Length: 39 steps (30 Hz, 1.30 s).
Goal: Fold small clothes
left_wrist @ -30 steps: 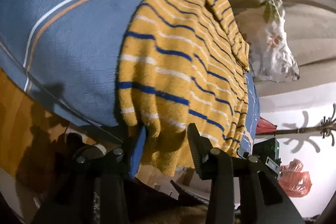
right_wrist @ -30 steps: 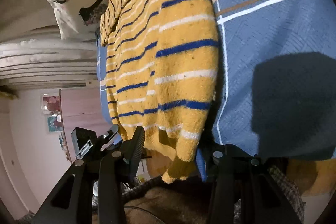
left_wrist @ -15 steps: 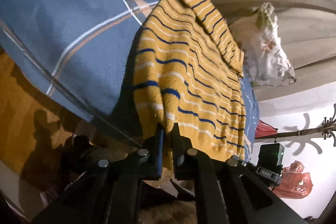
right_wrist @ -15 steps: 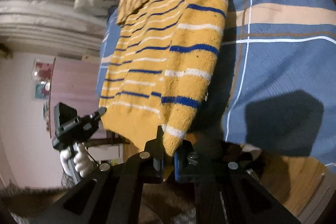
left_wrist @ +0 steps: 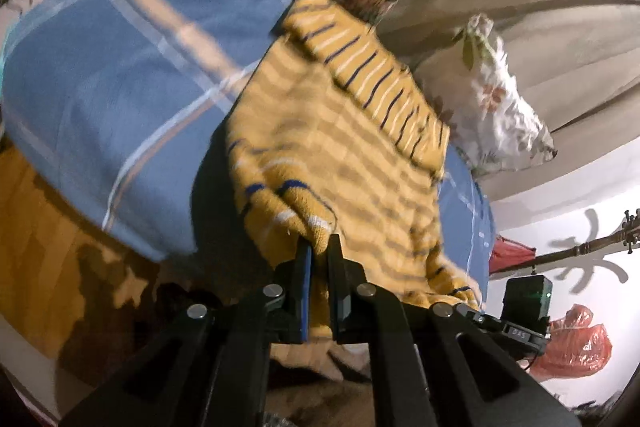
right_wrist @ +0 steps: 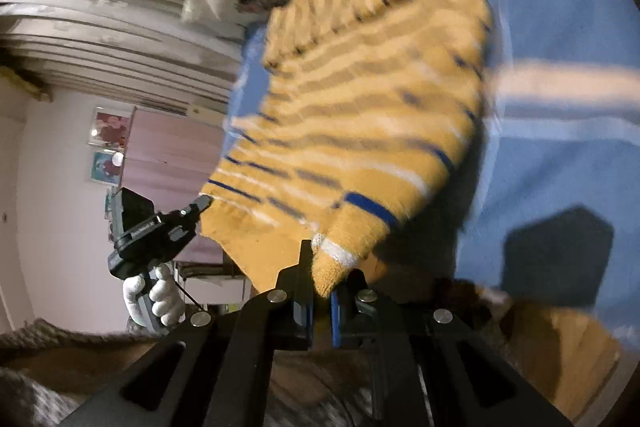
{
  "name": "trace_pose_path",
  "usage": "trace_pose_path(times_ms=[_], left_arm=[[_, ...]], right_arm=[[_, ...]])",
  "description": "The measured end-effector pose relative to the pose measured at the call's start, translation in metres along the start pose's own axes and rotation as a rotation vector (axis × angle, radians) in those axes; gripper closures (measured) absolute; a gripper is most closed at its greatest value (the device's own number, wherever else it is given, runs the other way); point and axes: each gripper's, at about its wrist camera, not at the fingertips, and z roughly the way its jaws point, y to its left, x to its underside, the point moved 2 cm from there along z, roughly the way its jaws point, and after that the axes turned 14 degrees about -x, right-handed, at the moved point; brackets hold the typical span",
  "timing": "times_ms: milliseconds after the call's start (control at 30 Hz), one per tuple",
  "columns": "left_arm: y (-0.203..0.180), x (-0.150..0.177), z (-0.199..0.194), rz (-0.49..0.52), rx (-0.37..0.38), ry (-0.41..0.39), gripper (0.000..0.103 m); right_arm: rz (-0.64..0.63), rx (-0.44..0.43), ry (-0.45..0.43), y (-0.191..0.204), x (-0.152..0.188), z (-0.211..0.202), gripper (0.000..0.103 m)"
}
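Observation:
A yellow sweater with blue and white stripes (left_wrist: 344, 147) lies on a blue plaid bedspread (left_wrist: 112, 115). My left gripper (left_wrist: 319, 251) is shut on one bottom corner of the sweater and lifts it off the bed. My right gripper (right_wrist: 320, 267) is shut on the other bottom corner of the sweater (right_wrist: 372, 115) and lifts it too. The left gripper also shows in the right wrist view (right_wrist: 154, 231), held by a white-gloved hand. The hem hangs between the two grippers. The far end with a sleeve rests on the bed.
Floral pillows (left_wrist: 500, 115) lie at the head of the bed against a beige headboard (left_wrist: 540, 7). An orange wooden floor (left_wrist: 44, 251) lies beside the bed. A red plastic bag (left_wrist: 576, 343) and a coat rack (left_wrist: 580, 251) stand by the white wall.
Both grippers closed on the sweater's bottom corners, then lifted and pulled the hem up off the bed edge. The views are now blurred with motion.

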Motion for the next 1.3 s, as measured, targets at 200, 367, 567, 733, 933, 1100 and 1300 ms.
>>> trace_pose_path(times_ms=[200, 367, 567, 733, 933, 1100, 1300], left_arm=[[-0.044, -0.091, 0.015, 0.066, 0.008, -0.083, 0.096], [-0.090, -0.195, 0.061, 0.131, 0.006, -0.127, 0.096], [-0.123, -0.278, 0.138, 0.187, -0.037, -0.114, 0.095], [-0.123, -0.297, 0.154, 0.215, 0.026, -0.079, 0.091], [-0.102, -0.327, 0.139, 0.142, 0.038, -0.135, 0.071], [-0.102, -0.315, 0.134, 0.222, -0.024, -0.154, 0.056], [-0.115, -0.275, 0.184, 0.350, -0.132, -0.048, 0.052]], right_arm=[[-0.067, -0.035, -0.125, 0.027, -0.091, -0.001, 0.097], [-0.073, 0.041, -0.250, 0.027, -0.200, 0.002, 0.097], [0.000, 0.262, -0.336, -0.022, -0.311, 0.033, 0.096], [0.077, 0.398, -0.325, -0.071, -0.347, 0.053, 0.091], [0.066, 0.418, -0.334, -0.079, -0.357, 0.058, 0.080], [0.052, 0.379, -0.372, -0.069, -0.356, 0.046, 0.070], [0.015, 0.340, -0.317, -0.050, -0.351, 0.040, 0.064]])
